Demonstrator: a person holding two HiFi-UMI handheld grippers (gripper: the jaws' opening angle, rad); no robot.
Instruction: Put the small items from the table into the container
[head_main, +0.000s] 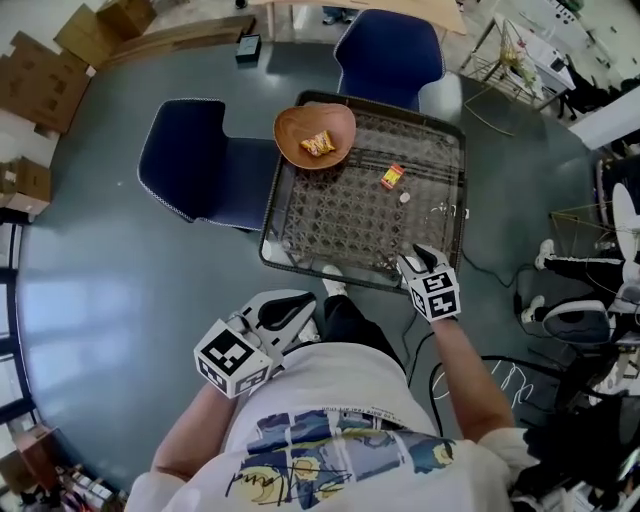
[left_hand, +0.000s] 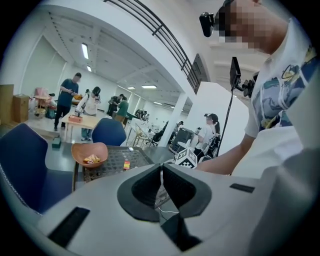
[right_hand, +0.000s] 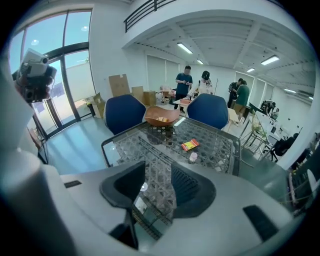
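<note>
Left claw (head_main: 300, 306) closed and empty, right claw (head_main: 416, 259) open over table (head_main: 330, 215), bowl (head_main: 290, 140) beyond

I've got the head view steeply down from above the person's chest (head_main: 330, 390), whole table (head_main: 340, 225) and bowl (head_main: 295, 130) in frame. Left gripper view sits back off the near edge, roughly level, looking across to the bowl; right gripper view is close over that edge, tilted down, sharing the same tabletop and bowl.
</note>
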